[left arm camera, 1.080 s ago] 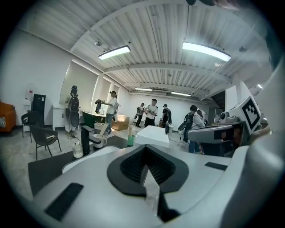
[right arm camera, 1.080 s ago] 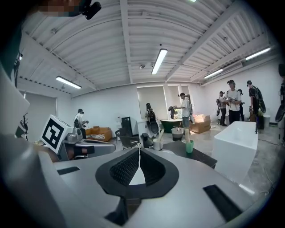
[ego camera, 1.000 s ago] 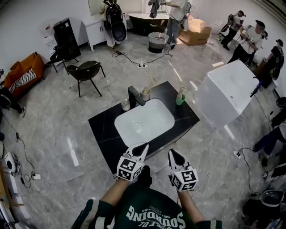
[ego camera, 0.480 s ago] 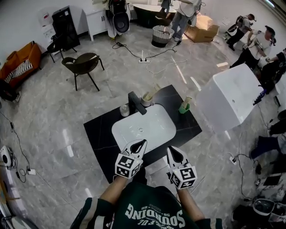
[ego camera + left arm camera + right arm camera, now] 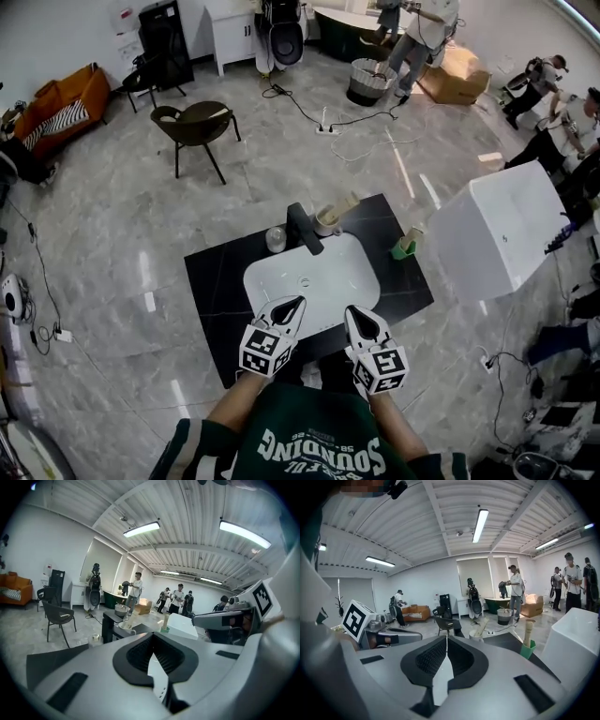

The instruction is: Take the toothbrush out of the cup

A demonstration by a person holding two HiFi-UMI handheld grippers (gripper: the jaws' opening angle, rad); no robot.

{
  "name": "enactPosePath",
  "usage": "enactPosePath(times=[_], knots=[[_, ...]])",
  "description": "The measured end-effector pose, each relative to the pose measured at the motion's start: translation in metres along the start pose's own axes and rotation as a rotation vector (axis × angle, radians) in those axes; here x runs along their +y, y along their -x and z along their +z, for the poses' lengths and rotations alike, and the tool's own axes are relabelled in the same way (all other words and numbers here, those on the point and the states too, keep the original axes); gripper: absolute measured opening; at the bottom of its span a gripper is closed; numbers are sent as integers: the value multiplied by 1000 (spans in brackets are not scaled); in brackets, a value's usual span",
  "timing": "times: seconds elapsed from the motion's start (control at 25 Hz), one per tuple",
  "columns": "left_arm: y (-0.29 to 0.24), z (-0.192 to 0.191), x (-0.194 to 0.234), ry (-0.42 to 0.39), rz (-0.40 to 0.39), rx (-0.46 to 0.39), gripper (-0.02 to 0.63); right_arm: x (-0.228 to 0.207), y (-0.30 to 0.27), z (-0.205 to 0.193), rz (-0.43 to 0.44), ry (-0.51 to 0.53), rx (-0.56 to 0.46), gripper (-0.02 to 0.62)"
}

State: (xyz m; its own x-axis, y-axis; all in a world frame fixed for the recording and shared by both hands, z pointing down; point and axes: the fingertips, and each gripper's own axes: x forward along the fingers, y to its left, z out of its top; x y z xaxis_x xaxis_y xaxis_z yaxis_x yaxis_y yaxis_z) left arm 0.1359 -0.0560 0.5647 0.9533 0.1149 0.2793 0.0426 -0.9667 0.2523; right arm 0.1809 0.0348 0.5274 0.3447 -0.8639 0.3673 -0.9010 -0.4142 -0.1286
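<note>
While the head view laid out the black worktop and white sink from above, only the gripper views showed the jaws close up. The left gripper had its jaws clenched with nothing between them, and so had the right gripper. Both hung at the sink's near side, side by side.

The toothbrush leaned to the right in a white cup behind the sink, just beside the faucet. The sink lay between the grippers and that cup. A small glass stood on the faucet's other side. A green cup with a pale upright stick stood near the worktop's right corner, close to a big white tub.

Farther off were a chair and several people.

From the left gripper, the right gripper's body covered the right side. The toothbrush's head was too small to make out.
</note>
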Motion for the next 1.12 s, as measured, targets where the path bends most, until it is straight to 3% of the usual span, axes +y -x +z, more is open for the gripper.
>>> enactPosePath(times=[0.4, 0.56, 0.84, 1.12], knots=[[-23, 7, 32, 41, 172, 7, 11, -46, -69, 18, 154, 23, 6, 43], [-38, 19, 37, 52, 240, -12, 11, -84, -95, 26, 162, 38, 10, 52], [-47, 26, 37, 16, 357, 12, 11, -141, -154, 31, 182, -3, 41, 135], [-45, 24, 39, 77, 457, 7, 11, -177, -211, 28, 183, 31, 100, 156]])
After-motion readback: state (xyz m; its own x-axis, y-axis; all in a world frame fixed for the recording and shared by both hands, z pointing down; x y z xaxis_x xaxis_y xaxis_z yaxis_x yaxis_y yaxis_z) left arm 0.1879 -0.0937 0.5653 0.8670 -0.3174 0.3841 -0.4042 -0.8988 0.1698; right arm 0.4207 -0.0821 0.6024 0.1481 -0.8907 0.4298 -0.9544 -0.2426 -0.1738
